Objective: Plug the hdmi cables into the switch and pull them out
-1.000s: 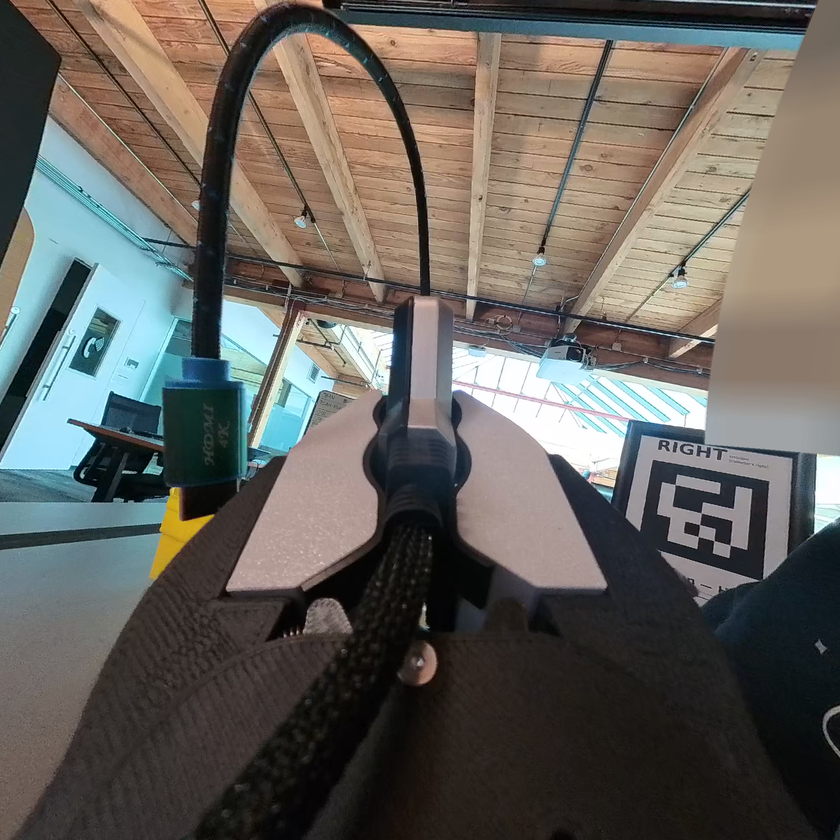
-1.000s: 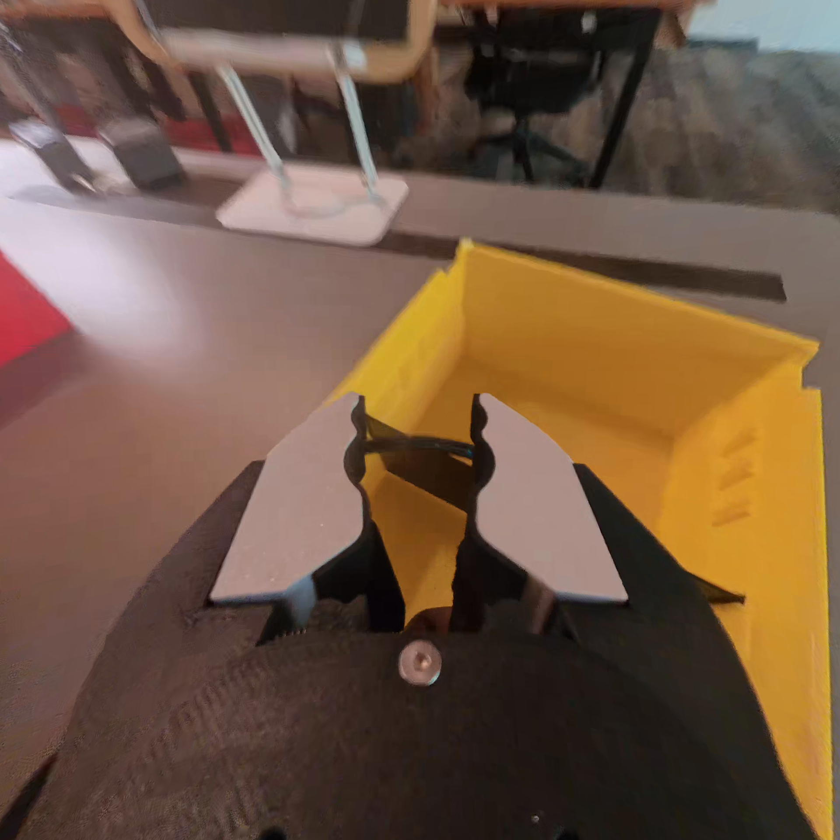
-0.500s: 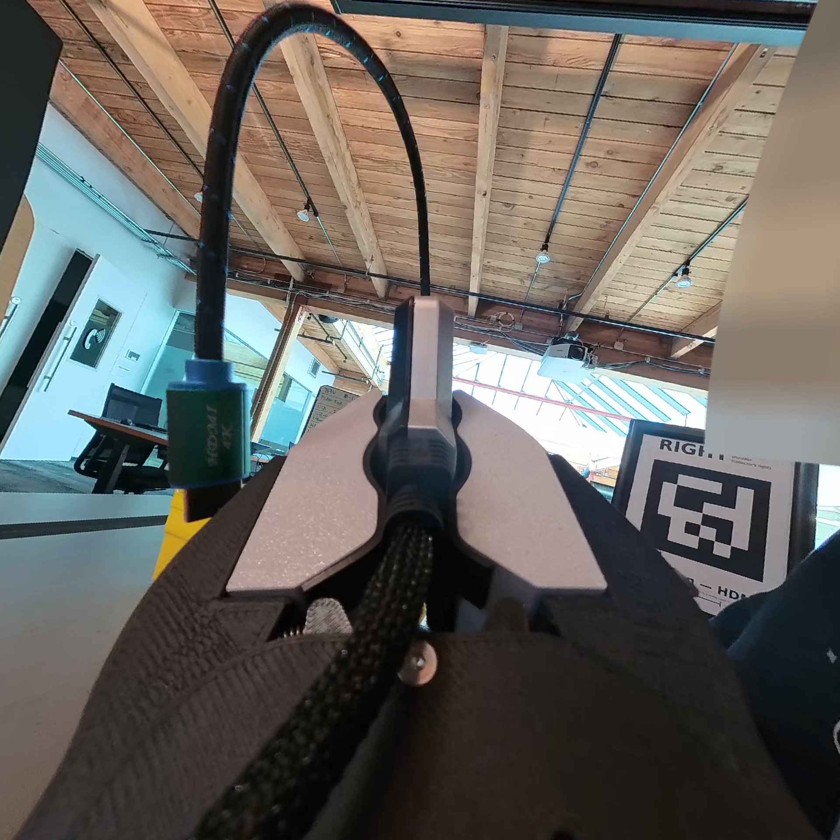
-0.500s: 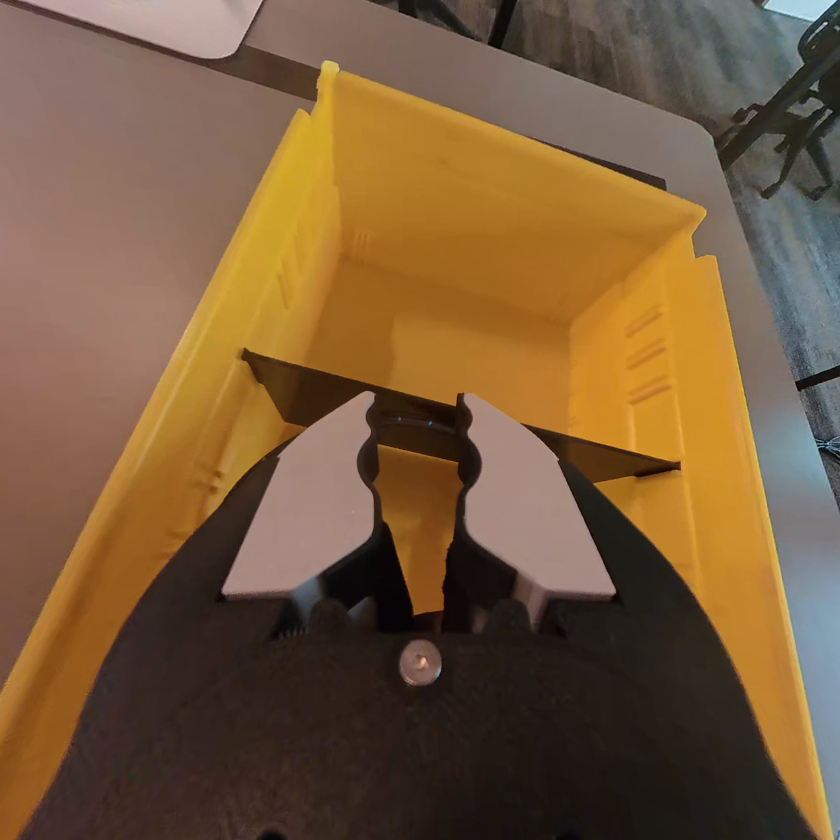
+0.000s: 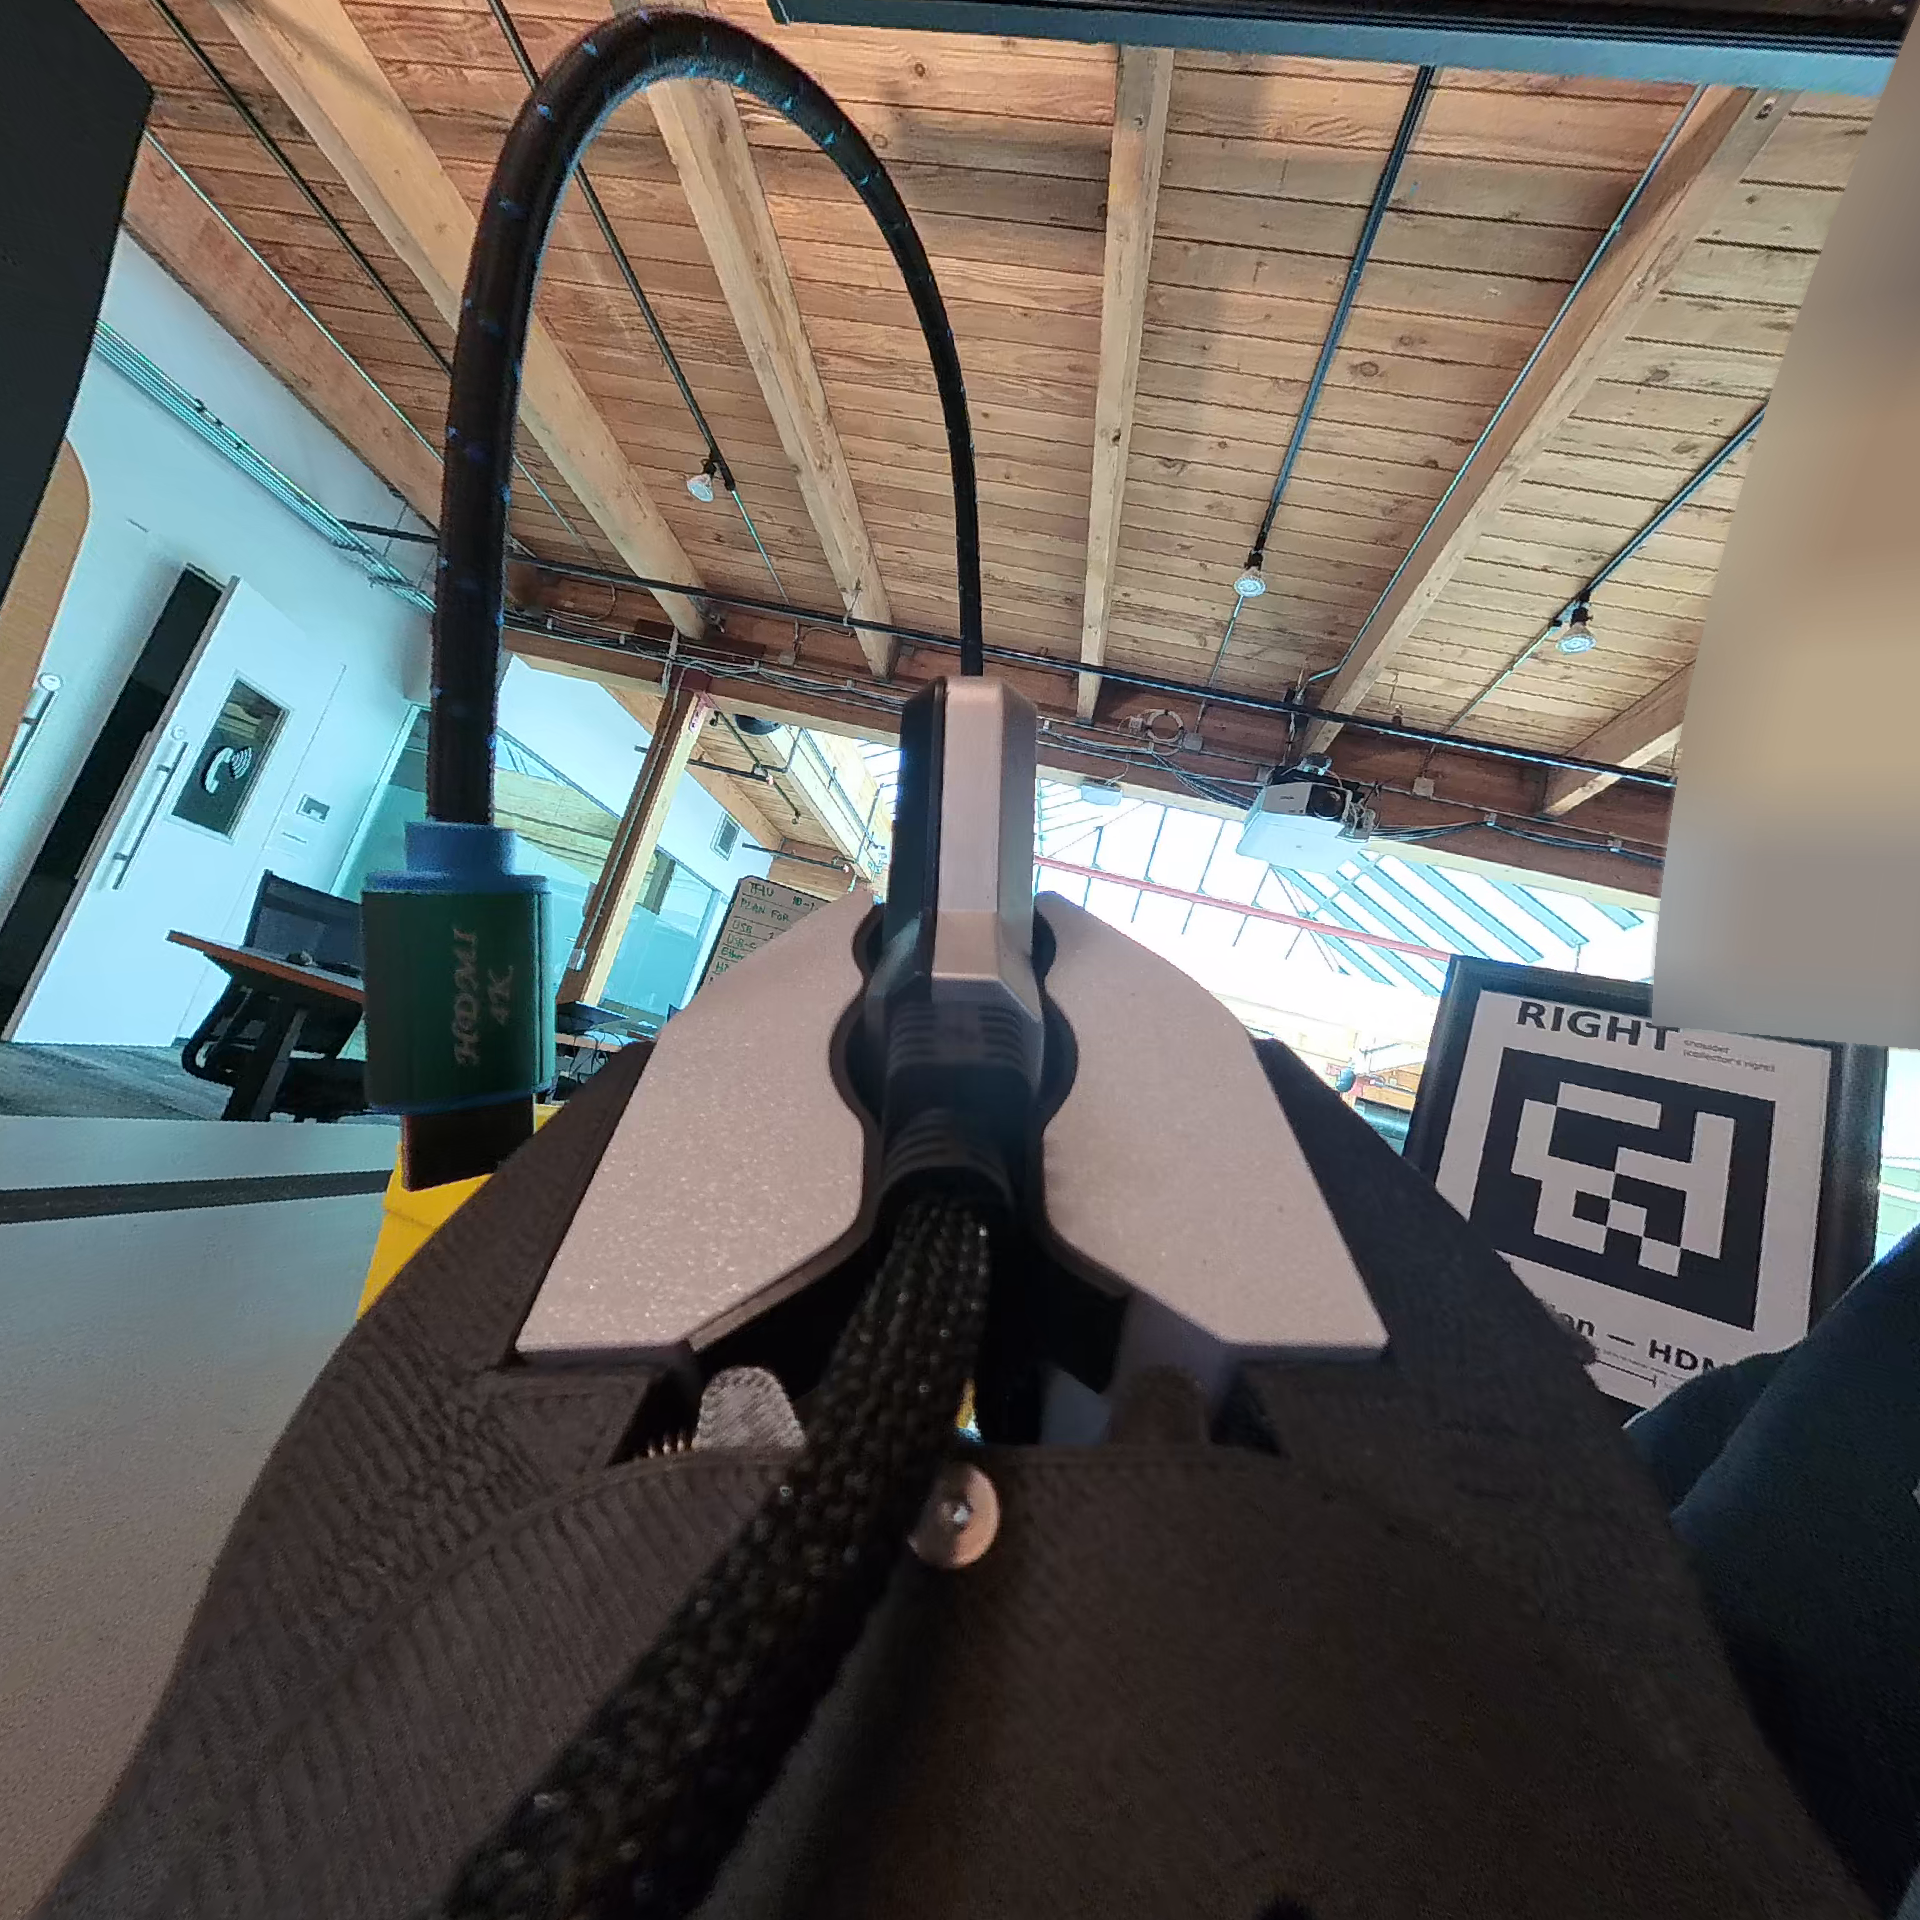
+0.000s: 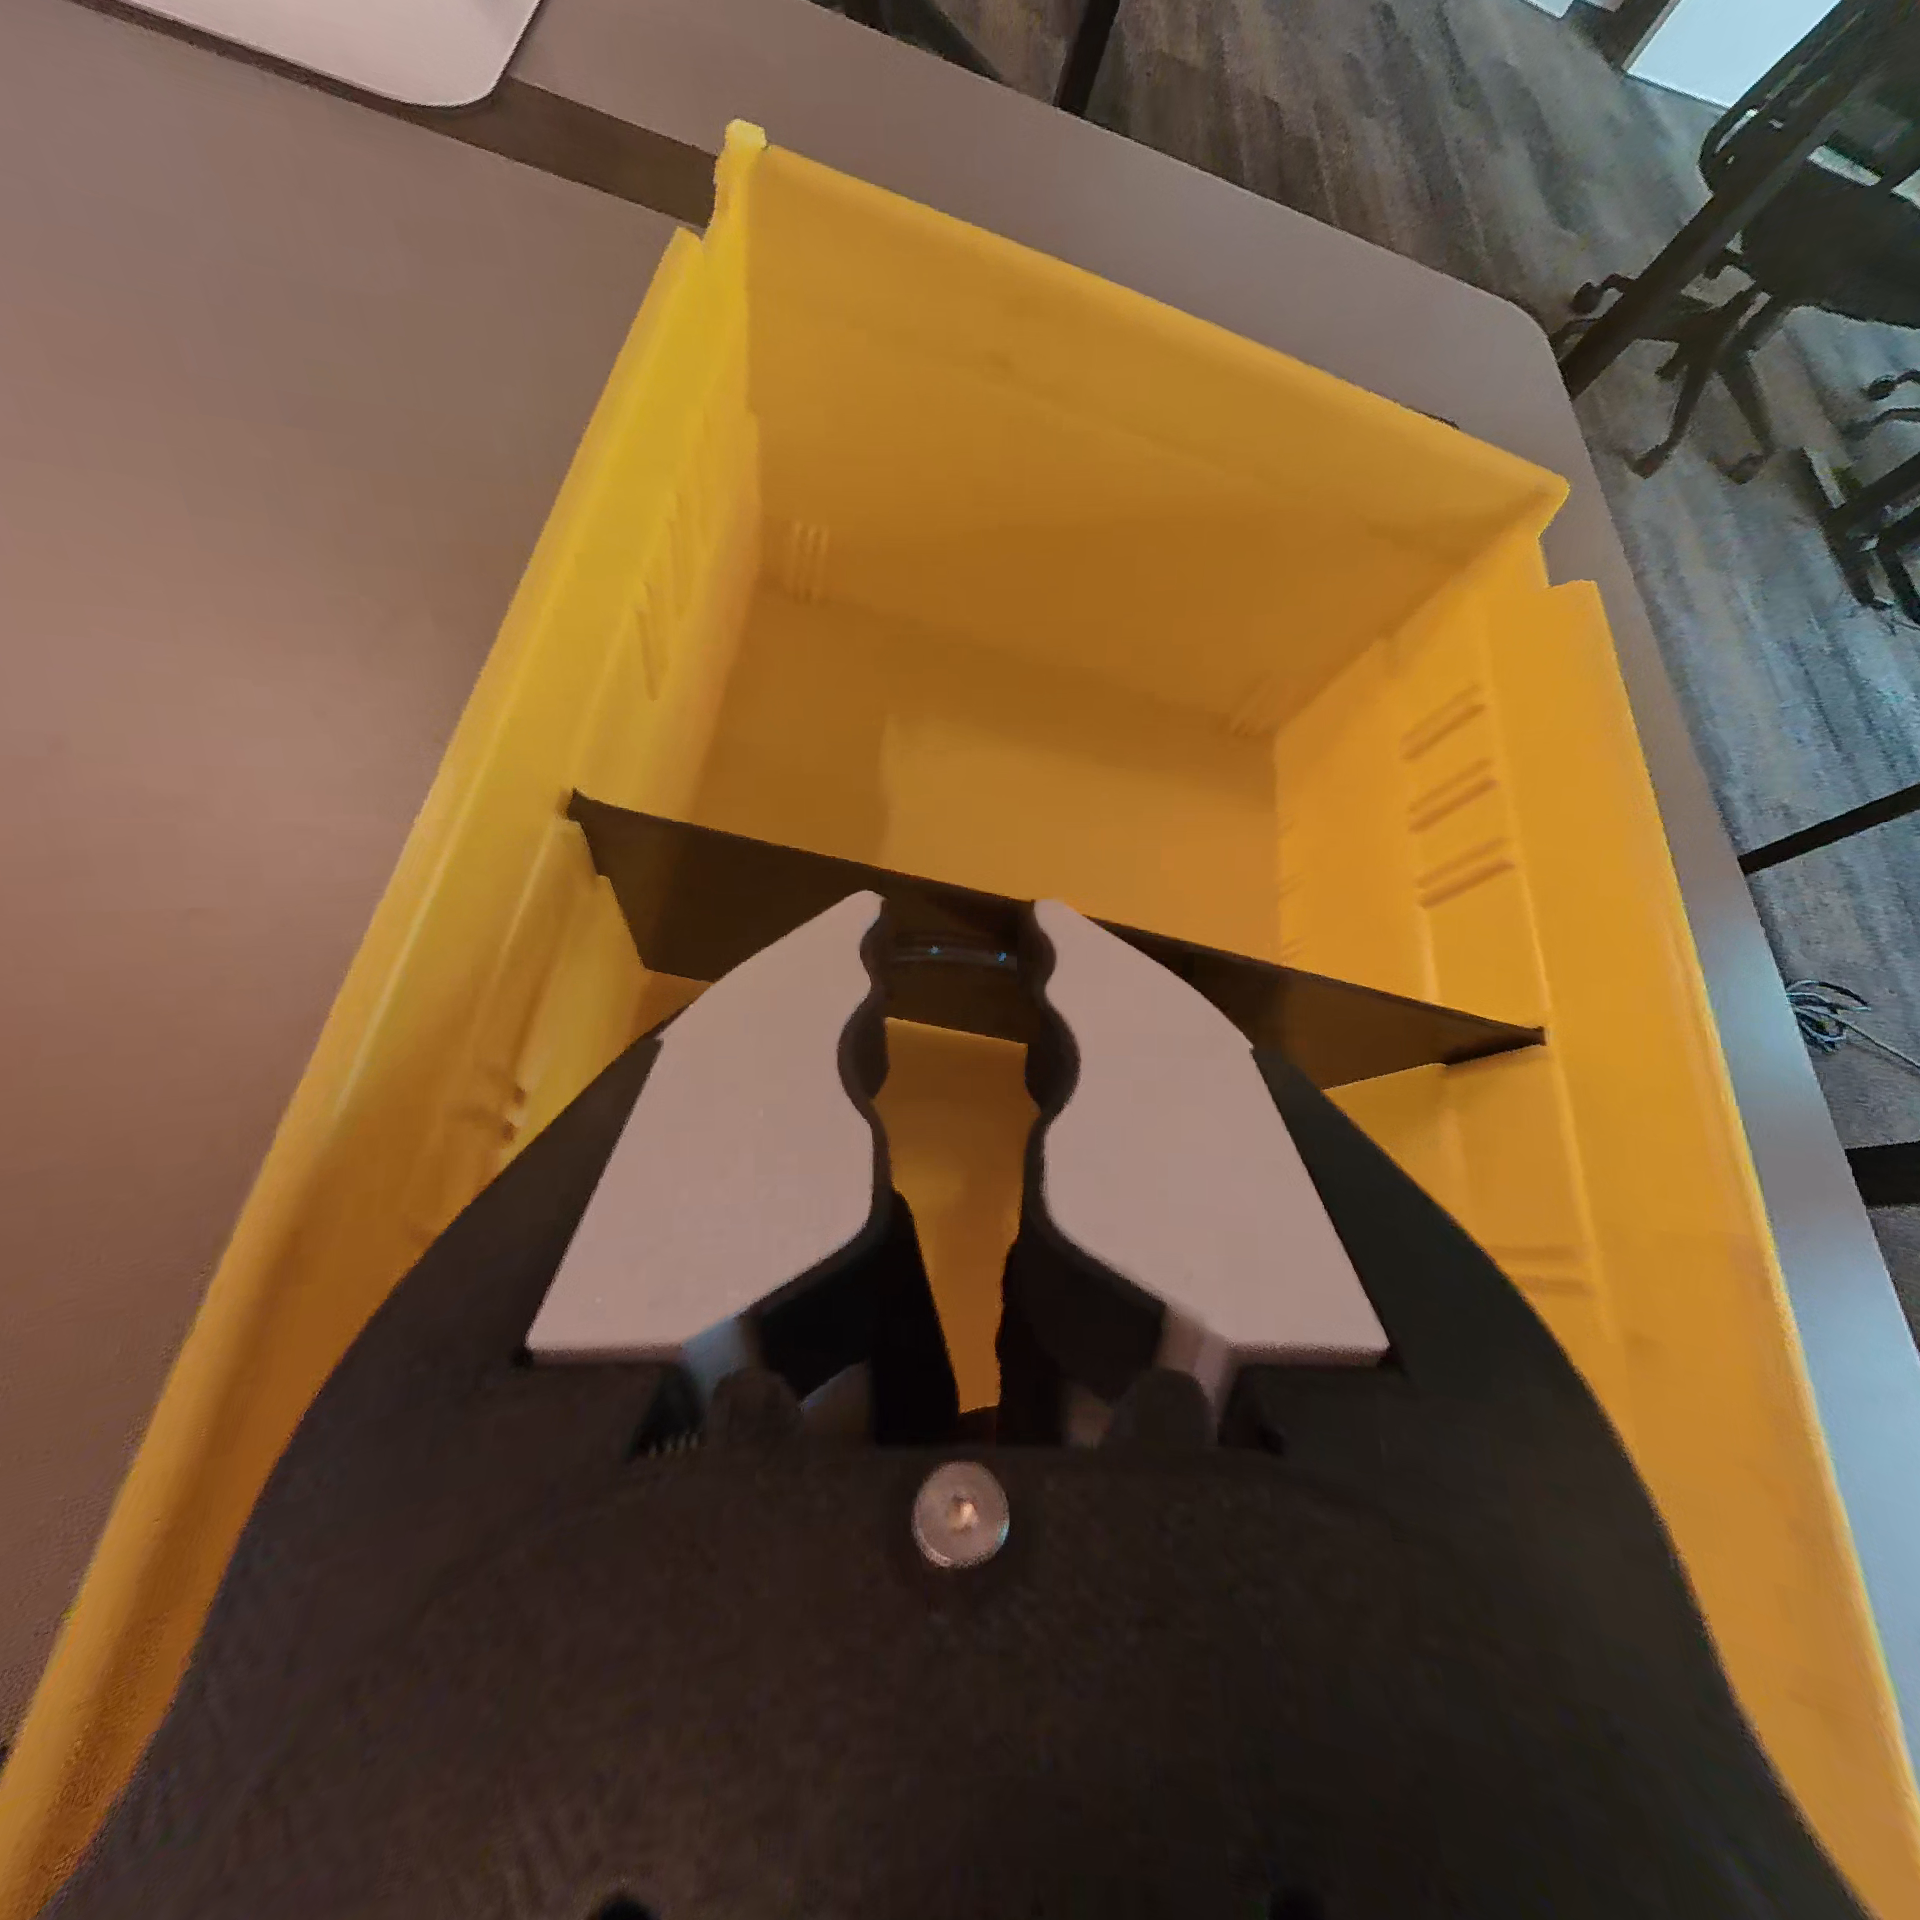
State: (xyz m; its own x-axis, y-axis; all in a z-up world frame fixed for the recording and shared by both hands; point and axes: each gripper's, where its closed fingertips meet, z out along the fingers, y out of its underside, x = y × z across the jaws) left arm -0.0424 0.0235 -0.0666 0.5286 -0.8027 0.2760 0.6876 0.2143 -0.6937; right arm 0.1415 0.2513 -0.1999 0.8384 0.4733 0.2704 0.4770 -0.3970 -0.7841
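From the left wrist view, the left claw (image 5: 961,1049) points up toward the timber ceiling (image 5: 1195,343) and is clenched on the switch (image 5: 971,831), a slim grey and black block standing upright between the two grey fingers (image 5: 727,1143). A braided black cable (image 5: 831,1455) runs from the switch's near end back over the claw body. From its far end a thinner black lead arches high and comes down on the left to a green HDMI plug (image 5: 454,1003), which hangs free, just above a corner of the yellow bin (image 5: 400,1236). Grey table (image 5: 156,1351) stretches to the left. On the right stands a black-and-white marker card (image 5: 1631,1174), and a dark sleeve (image 5: 1808,1455) fills the lower right corner.

From the right wrist view, the right claw (image 6: 956,935) looks down into the yellow bin (image 6: 1039,416) that sits on the table (image 6: 260,520). Its jaws are parted, with yellow bin floor showing between them and nothing gripped. A black divider (image 6: 727,904) crosses the bin from wall to wall; the fingertips (image 6: 847,914) are right at it, and I cannot tell whether they touch. Something dark and shiny sits by the divider between the tips, too hidden to name. The far compartment shows bare yellow. Office chairs (image 6: 1797,239) stand on the floor past the table's edge.
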